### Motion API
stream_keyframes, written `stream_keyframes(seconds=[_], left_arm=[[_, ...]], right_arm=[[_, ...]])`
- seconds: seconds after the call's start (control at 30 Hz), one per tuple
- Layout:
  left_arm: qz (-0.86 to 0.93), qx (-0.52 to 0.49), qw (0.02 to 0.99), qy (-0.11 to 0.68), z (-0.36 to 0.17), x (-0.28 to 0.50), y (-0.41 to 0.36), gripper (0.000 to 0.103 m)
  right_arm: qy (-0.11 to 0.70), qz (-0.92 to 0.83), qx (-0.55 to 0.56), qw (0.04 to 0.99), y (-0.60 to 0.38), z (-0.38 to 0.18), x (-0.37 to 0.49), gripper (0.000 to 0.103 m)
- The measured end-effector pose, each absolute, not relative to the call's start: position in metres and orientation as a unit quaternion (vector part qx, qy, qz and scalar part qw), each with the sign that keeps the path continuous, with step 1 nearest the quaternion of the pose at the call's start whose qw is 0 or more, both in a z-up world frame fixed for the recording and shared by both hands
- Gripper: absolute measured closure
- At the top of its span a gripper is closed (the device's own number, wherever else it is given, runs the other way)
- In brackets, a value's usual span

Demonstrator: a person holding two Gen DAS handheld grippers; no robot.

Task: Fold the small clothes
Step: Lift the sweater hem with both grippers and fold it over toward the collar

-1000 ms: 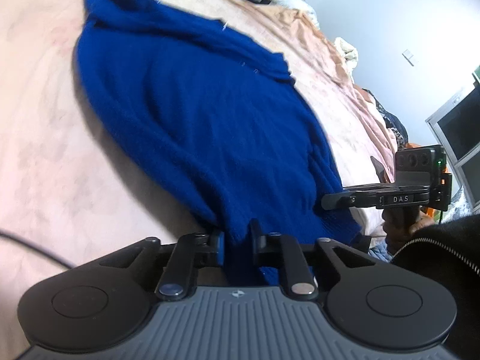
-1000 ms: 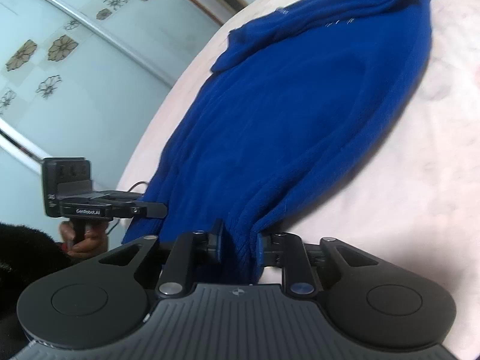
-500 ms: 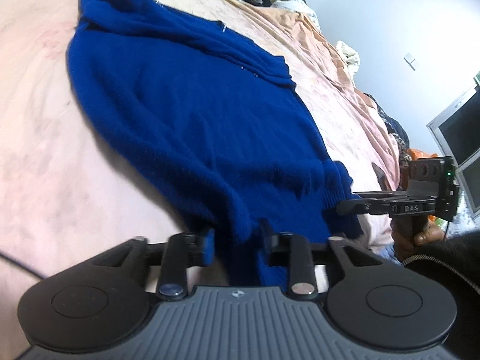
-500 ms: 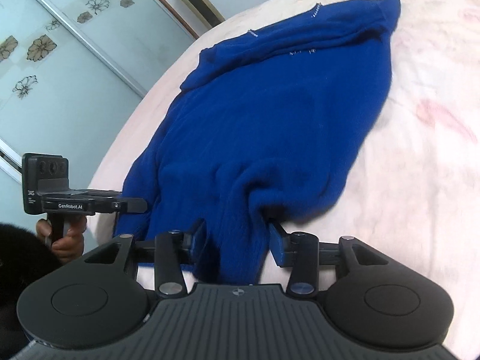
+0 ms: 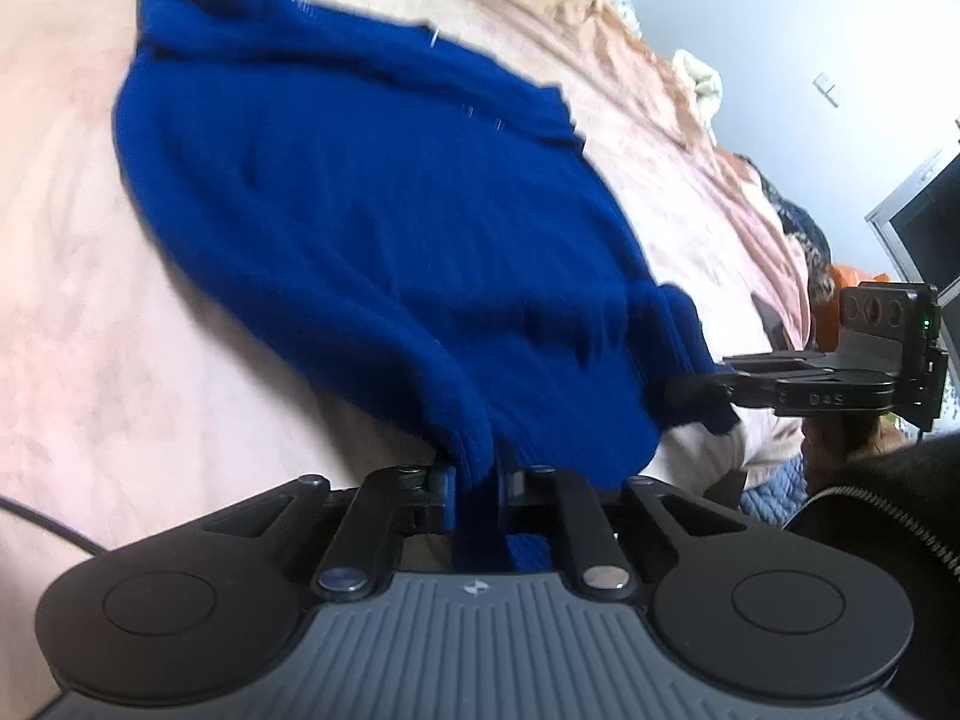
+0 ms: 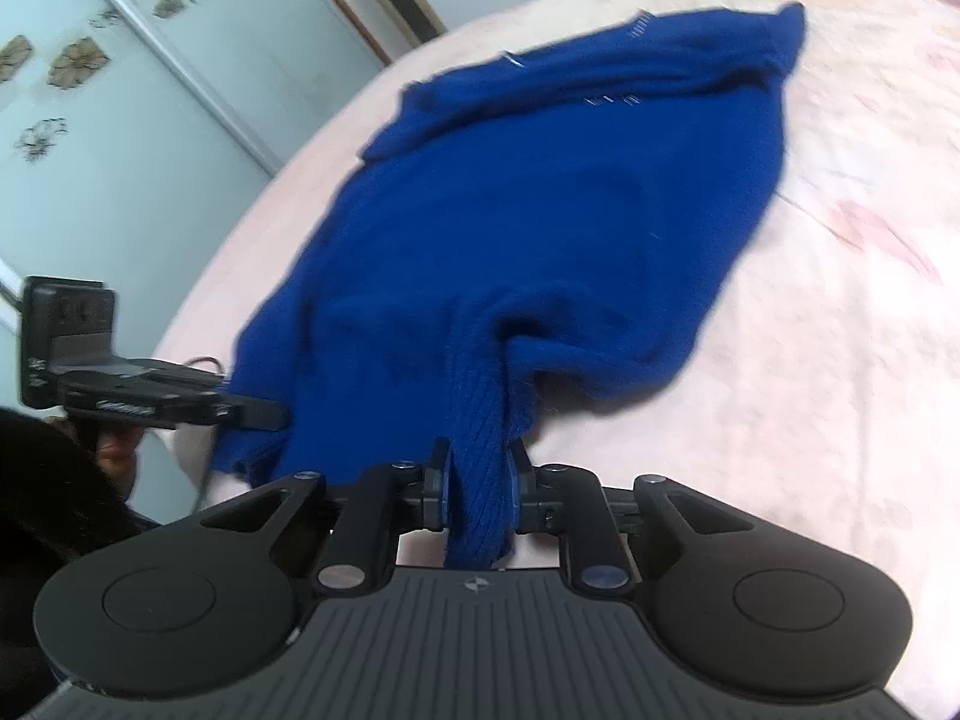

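A blue knitted sweater (image 5: 384, 210) lies spread on a pink bedspread (image 5: 90, 312), its far end away from me. My left gripper (image 5: 477, 483) is shut on the ribbed hem at one near corner. My right gripper (image 6: 477, 483) is shut on the ribbed hem at the other near corner (image 6: 480, 420). Both corners are lifted a little off the bed and the hem sags between them. The right gripper shows at the right of the left wrist view (image 5: 696, 390); the left gripper shows at the left of the right wrist view (image 6: 264, 414).
The bedspread (image 6: 810, 330) stretches around the sweater. Rumpled bedding and clothes (image 5: 798, 228) lie at the far right. A mirrored floral wardrobe door (image 6: 90, 90) stands beyond the bed's left side. A thin cable (image 5: 42, 522) crosses the bed near my left gripper.
Half a second ago both grippers' jaws stood wider around the hem; now both are closed on it. The view has drawn back, showing more of the sweater and the bed.
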State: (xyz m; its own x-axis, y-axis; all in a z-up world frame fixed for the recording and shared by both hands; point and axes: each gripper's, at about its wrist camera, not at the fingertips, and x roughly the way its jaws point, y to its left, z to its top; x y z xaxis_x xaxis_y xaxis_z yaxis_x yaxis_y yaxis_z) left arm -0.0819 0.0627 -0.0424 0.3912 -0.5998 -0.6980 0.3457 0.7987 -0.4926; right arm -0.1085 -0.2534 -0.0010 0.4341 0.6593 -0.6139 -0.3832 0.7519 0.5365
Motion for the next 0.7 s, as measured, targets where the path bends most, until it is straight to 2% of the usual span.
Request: stream_keyframes(seconds=[0.17,0.33,0.4,0.53,0.7], left_arm=[[-0.303,-0.133,0.863,0.381,0.002,-0.096,0.075,0.092],[-0.293,-0.148,0.887,0.325,0.027,-0.102,0.097,0.092],[-0.270,-0.152,0.889,0.336,0.023,-0.098,0.101,0.092],[-0.236,-0.140,0.891,0.361,0.017,-0.094,0.096,0.092],[-0.231,-0.119,0.907,0.331,0.037,-0.084,0.088,0.092]], right_arm=[[0.377,0.354,0.203,0.831,-0.268,0.030,-0.113,0.083],[0.324,0.375,0.254,0.831,-0.293,0.052,-0.116,0.083],[0.319,0.373,0.265,0.830,-0.301,0.051,-0.116,0.083],[0.361,0.351,0.275,0.819,-0.303,0.031,-0.114,0.083],[0.339,0.341,0.293,0.826,-0.307,0.036,-0.108,0.083]])
